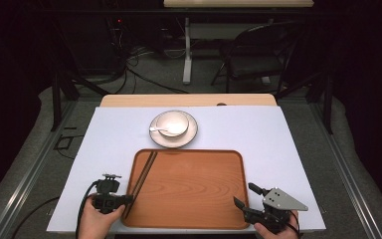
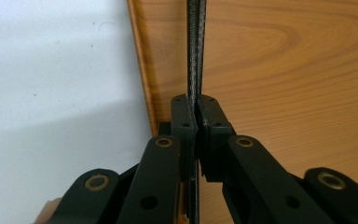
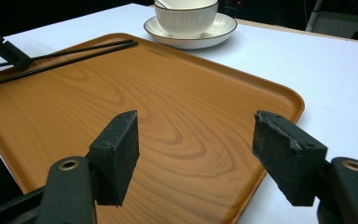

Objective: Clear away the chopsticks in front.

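While both hands sit at the near edge of the table, this is how things lie:

Left gripper [image 1: 128, 199]: over the tray's near-left corner, jaws pinched tight on the near end of the chopsticks. From its own camera the pads [image 2: 184, 122] press a dark stick from both sides, no gap to speak of.

Right gripper [image 1: 246, 195]: at the tray's near-right corner, jaws spread wide with nothing between them. In its own view the two pads [image 3: 117, 154] hang apart above bare wood.

Chopsticks [image 1: 143, 176]: a dark pair lying along the left side of the tray, running from the far-left corner toward the left gripper, close together.

Tray [image 1: 194, 199]: wooden, rounded corners, in the middle of the white table [image 1: 258, 134] on the near side.

Bowl [image 1: 173, 122]: white, on a saucer [image 1: 192, 134] just past the tray's far edge, apart from it.

Spoon [image 1: 160, 130]: white, resting in the bowl with its handle pointing left.

Hands: left hand [image 1: 95, 224] and right hand [image 1: 277, 230] wrapped around the gripper bodies at the bottom edge.
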Demonstrator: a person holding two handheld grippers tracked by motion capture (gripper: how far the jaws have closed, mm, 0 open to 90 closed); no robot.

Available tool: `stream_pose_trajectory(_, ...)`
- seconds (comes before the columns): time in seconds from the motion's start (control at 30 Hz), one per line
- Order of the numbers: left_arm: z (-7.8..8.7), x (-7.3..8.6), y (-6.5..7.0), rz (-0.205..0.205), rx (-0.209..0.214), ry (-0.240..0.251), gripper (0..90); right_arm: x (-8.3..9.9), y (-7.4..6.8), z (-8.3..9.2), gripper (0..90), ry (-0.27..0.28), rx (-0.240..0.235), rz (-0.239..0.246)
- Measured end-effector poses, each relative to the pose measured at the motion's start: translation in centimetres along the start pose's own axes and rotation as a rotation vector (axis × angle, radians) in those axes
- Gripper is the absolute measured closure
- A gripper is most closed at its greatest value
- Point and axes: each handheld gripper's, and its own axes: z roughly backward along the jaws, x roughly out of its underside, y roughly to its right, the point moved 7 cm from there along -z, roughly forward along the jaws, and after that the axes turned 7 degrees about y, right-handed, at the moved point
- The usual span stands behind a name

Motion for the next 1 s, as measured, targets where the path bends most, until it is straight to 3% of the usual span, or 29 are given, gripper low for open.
stream_pose_trajectory(0.63, -0.17, 0.21, -0.40, 0.025, 0.011, 0.008, 85.7, 0.07, -0.07, -0.04, 31.7, -0.007, 0.002, -0.001)
stream_pose_trajectory(1.0, 0.21, -0.09, -0.24, 0.015, 0.007, 0.026, 82.4, 0.07, -0.16, -0.12, 31.7, -0.005, -0.003, 0.001)
